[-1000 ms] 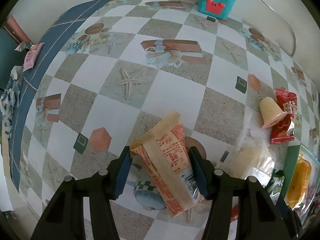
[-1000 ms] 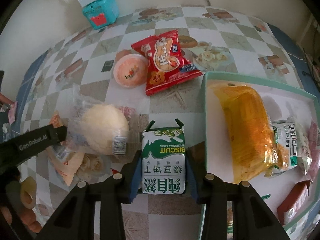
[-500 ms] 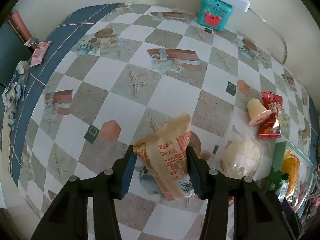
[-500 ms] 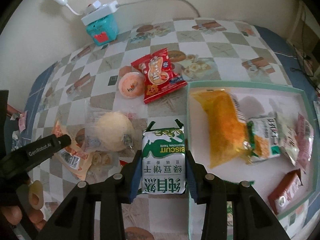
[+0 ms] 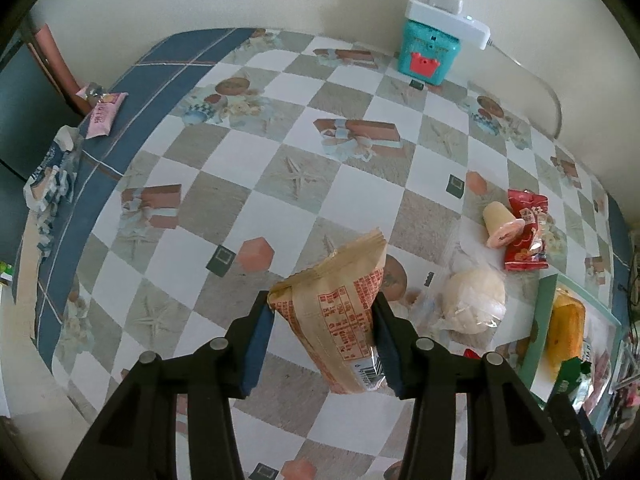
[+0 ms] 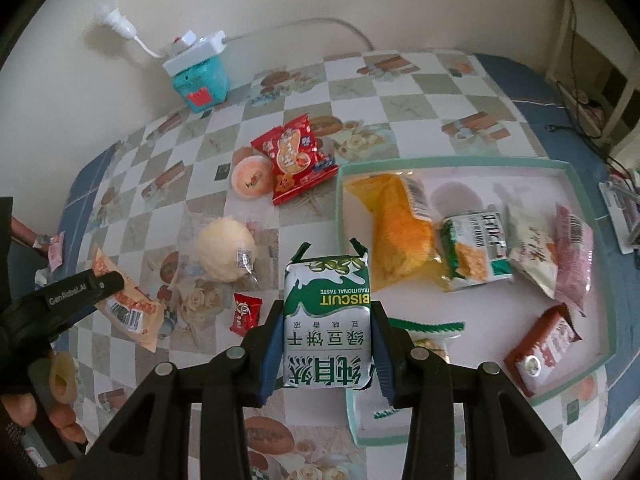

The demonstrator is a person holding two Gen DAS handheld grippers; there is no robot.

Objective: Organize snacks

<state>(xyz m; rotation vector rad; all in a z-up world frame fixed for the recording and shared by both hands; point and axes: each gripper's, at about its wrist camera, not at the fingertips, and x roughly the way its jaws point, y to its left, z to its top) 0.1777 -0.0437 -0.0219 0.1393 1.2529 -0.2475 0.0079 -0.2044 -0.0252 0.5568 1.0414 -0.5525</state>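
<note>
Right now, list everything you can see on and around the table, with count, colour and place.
tan packet: 1, tan and orange, held above the table
biscuit pack: 1, green and white, held at the tray's near-left edge
tray: 1, pale green rim, right side
packets in tray: about 7, the largest an orange bag
red snack bag: 1, red, left of tray
jelly cup: 1, peach, touching the red bag
wrapped bun: 1, cream, clear wrap, mid table
small red candy: 1, near the bun
teal box: 1, by the wall, white power strip on top
pink packet: 1, far-left edge
left gripper: jaws shut on tan packet
right gripper: jaws shut on biscuit pack
</note>
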